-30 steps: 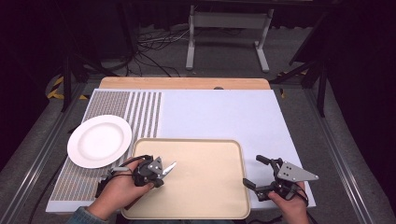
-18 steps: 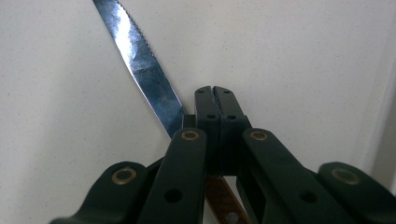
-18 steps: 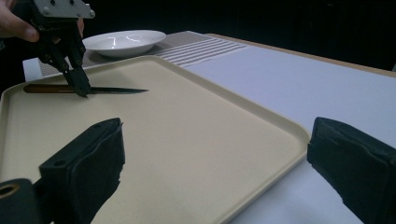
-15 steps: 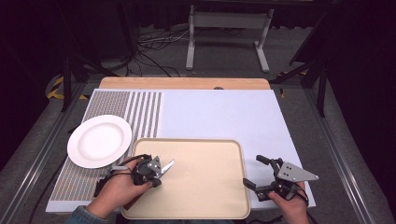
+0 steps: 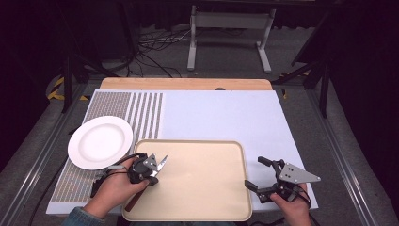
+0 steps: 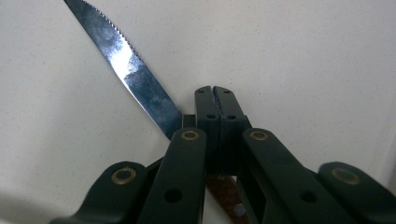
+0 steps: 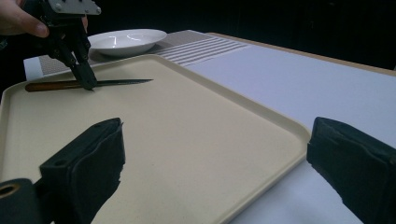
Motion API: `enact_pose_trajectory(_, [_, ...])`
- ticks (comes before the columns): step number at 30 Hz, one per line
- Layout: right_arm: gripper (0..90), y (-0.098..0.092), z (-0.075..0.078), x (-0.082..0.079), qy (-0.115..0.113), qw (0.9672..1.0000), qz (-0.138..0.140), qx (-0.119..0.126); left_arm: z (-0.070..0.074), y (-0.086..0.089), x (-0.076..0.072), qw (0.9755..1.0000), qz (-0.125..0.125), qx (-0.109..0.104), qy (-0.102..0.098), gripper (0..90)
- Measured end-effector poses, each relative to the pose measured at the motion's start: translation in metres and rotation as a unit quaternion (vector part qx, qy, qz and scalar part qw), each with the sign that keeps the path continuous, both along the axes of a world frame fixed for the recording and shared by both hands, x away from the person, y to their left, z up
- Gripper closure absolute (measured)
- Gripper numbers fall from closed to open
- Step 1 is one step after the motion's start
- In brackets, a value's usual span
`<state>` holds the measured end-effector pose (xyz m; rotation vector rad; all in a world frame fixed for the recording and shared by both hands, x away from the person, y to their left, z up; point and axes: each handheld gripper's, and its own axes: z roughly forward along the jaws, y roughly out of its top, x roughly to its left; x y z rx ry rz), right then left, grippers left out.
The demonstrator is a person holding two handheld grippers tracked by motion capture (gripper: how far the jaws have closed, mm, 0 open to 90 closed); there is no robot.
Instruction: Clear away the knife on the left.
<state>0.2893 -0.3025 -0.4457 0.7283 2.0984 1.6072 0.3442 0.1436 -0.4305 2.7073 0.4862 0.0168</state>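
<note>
A knife (image 5: 161, 165) with a serrated blade (image 6: 130, 70) and a brown wooden handle lies flat on the beige tray (image 5: 202, 188), near its left edge. My left gripper (image 5: 151, 180) points down at it, jaws shut tight together with nothing between the pads. Its tips (image 6: 215, 91) stand where blade meets handle (image 7: 89, 85); whether they press on the knife I cannot tell. My right gripper (image 5: 254, 172) is held open just off the tray's right rim, with nothing between its jaws (image 7: 219, 154).
A white plate (image 5: 100, 141) sits on a striped placemat (image 5: 141, 113) left of the tray. A pale blue-white mat (image 5: 226, 117) covers the table beyond the tray. Past the table's wooden far edge (image 5: 188, 84) are a stand and cables on the floor.
The left gripper and the knife's blade have shifted slightly to the left. The right gripper has not moved.
</note>
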Motion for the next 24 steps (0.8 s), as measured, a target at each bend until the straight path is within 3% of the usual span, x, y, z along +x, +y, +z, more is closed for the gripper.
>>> enact_pose_trajectory(24, [4.8,0.0,0.0,0.0,0.001,1.0,0.001,-0.003,-0.001,0.019,0.006,0.9992,0.038,-0.009,-0.002,90.0])
